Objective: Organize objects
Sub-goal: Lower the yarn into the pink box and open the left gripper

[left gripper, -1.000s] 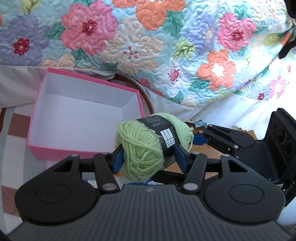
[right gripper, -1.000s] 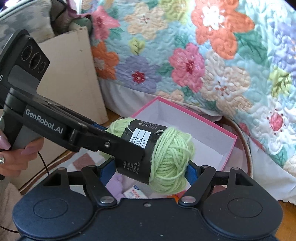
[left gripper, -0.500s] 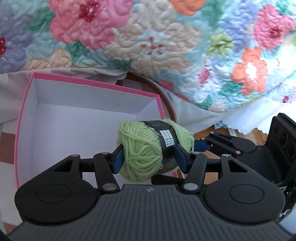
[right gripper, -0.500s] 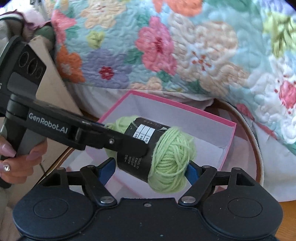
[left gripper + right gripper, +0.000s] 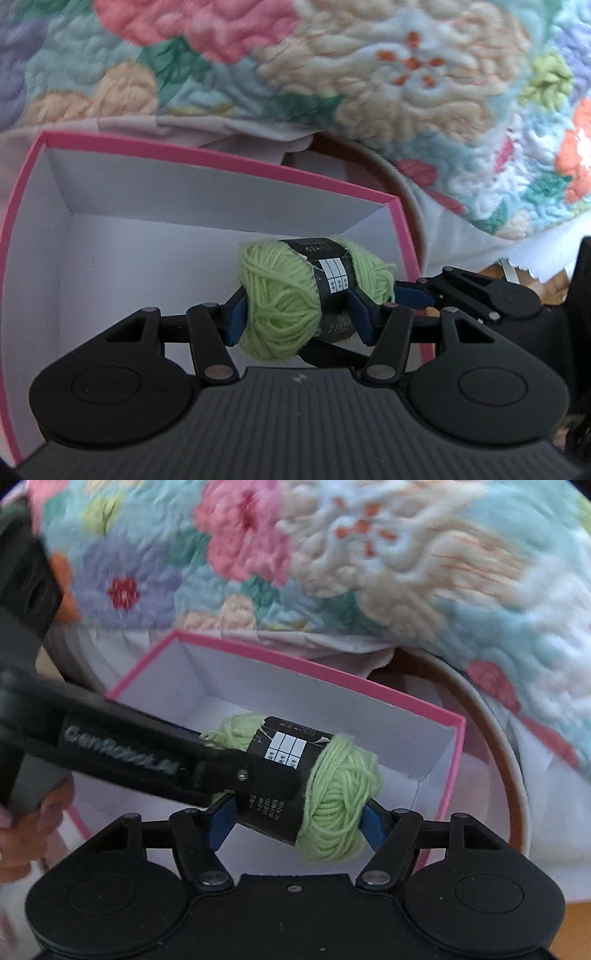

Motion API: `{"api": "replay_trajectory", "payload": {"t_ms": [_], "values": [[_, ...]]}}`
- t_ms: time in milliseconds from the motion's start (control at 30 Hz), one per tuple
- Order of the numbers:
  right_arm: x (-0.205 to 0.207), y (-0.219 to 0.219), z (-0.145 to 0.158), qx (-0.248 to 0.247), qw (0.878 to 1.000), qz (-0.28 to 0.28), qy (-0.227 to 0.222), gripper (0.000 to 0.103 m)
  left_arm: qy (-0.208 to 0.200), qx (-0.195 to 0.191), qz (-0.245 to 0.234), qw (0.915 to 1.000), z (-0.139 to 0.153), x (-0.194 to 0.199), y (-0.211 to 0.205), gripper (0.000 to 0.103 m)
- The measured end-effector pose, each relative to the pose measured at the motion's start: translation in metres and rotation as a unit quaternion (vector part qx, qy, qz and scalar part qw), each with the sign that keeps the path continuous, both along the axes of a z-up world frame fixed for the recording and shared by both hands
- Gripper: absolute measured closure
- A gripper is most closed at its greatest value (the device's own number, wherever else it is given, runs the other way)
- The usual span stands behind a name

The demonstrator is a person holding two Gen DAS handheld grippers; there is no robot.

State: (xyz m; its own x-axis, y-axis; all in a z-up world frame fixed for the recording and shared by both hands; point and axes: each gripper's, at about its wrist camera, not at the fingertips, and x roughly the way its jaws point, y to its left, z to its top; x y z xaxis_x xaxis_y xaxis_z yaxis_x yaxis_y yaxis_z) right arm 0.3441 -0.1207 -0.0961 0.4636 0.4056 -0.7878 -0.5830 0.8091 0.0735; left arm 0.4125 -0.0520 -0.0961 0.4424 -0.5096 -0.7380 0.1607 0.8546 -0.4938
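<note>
As viewed along the left gripper (image 5: 298, 317): blue pads clenched on the light-green skein of yarn with a black paper band (image 5: 280, 314), held within the opening of the pink-rimmed, white-lined cardboard box (image 5: 221, 166), near its right wall; contact with the box floor not determinable. Behind the box, a floral quilted bedspread (image 5: 406, 74).

As viewed along the right gripper (image 5: 297, 823): jaws just closed inward, pads grasping the same skein, one at the band, one at the woolly end. Crossing from the left over the band, the left gripper's black finger, with a person's hand (image 5: 22, 830) at its handle. Beyond the box's right wall, a round brown-rimmed tray (image 5: 513, 775).
</note>
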Motion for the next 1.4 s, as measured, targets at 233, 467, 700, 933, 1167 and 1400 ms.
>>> {"api": "replay_trajectory", "payload": {"t_ms": [233,467,700,933,1167,1400], "values": [[0.012,0.006,-0.011,-0.034,0.999,-0.007,0.000,0.030,0.015,-0.017,0.006,0.9997,-0.018,0.016,-0.001,0.048],[0.020,0.019,-0.020,-0.081,0.996,-0.022,-0.005,0.031,0.025,-0.003,0.023,0.9994,-0.024,0.022,-0.004,0.046],[0.019,0.020,-0.022,-0.097,0.995,-0.017,-0.001,0.026,0.047,0.001,0.034,0.9983,-0.034,0.030,-0.004,0.051],[0.013,-0.009,-0.013,-0.061,0.998,0.021,0.021,0.062,0.032,-0.011,0.031,0.9990,-0.033,0.037,-0.017,0.071],[0.013,0.008,-0.024,-0.120,0.992,0.030,-0.016,0.076,0.015,0.001,0.036,0.9992,-0.032,0.039,-0.029,0.072],[0.021,0.016,-0.029,-0.129,0.991,0.017,-0.034,0.076,0.033,0.011,0.044,0.9984,-0.036,0.038,-0.018,0.073]]}}
